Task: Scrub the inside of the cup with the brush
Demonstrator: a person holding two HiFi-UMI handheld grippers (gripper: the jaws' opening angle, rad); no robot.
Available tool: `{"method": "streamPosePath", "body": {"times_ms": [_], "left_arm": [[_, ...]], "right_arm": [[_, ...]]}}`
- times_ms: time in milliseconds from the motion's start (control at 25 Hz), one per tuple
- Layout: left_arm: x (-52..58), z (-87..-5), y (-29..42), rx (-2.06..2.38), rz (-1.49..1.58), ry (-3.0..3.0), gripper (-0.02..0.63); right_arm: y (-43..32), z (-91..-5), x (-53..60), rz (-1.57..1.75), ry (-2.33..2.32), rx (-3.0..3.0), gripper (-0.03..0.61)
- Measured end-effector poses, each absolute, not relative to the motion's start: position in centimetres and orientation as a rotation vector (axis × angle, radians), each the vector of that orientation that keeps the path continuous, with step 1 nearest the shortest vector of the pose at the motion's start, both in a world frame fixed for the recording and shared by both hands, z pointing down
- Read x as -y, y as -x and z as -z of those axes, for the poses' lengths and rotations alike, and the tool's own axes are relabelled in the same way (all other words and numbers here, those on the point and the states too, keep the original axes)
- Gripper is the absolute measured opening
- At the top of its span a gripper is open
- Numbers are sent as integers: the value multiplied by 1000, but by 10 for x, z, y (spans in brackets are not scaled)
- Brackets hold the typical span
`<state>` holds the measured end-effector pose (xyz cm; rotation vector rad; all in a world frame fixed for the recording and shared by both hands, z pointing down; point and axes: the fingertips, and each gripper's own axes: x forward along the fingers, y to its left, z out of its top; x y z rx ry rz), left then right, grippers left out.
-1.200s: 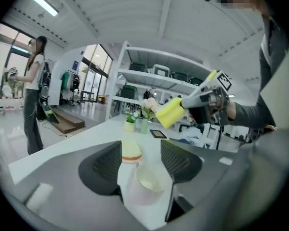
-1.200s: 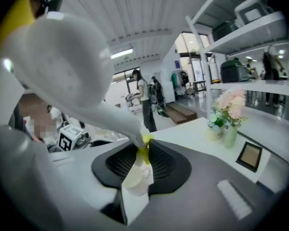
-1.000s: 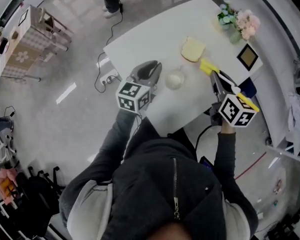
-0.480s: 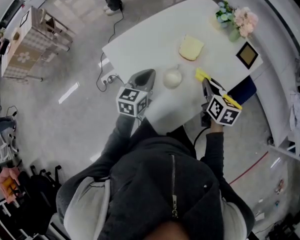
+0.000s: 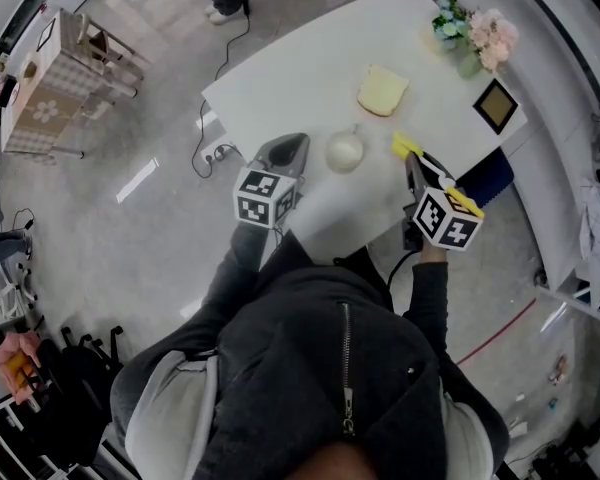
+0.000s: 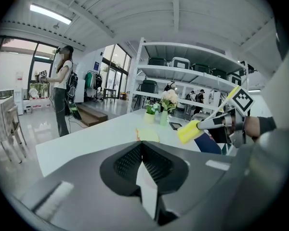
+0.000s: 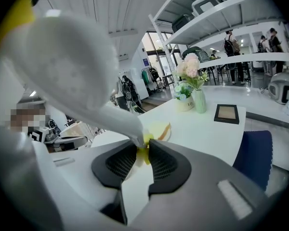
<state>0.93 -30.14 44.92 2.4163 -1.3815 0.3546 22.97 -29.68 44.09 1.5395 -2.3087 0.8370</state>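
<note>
Right tongs (image 7: 142,153) clamp the white handle of a brush (image 5: 405,147), its blocky yellow head pointing out over the smooth white table (image 5: 280,68). Left tongs (image 6: 141,148) are pressed shut and empty. The small, pale, rounded cup (image 5: 345,153) stands between them, just left of the brush head.

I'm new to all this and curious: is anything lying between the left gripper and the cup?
No. In the head view, only a short stretch of bare white table separates the left gripper from the cup.
</note>
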Motion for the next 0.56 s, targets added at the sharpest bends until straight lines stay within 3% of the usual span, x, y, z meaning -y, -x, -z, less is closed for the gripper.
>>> {"method": "streamPosePath", "body": {"times_ms": [560], "left_arm": [[290, -463, -12, 1311, -429, -2439, 11]], "right_arm": [[-221, -447, 292, -857, -1530, 2305, 83]]}}
